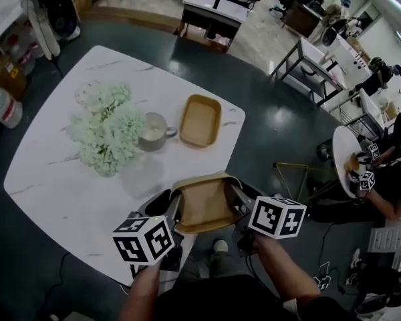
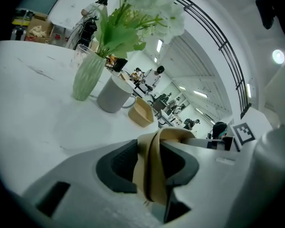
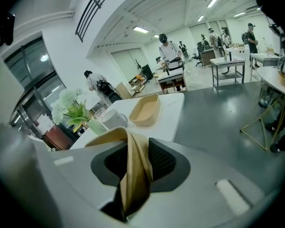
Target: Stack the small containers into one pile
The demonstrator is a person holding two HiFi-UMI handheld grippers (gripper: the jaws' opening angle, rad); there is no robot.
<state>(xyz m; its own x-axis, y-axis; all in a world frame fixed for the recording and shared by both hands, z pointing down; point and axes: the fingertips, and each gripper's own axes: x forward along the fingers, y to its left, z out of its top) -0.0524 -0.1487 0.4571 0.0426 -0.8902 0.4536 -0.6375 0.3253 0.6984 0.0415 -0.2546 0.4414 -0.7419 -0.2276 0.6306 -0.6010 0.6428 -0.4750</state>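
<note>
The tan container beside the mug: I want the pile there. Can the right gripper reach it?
Probably yes to stack, not to grasp: the right gripper and left gripper are shut on the held container, yet bare table lies before the tan container; the mug stands aside.

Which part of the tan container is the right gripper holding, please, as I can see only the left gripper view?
Observer: The right gripper has its jaws shut on the rim of the tan container, on the side opposite the left gripper.
Operator: Thank you. Is there anything inside it?
Observer: No, the head view shows it open side up and empty.
Operator: And where is it relative to the table?
Observer: It is over the near edge of the table, closer to the person than the other container.
</note>
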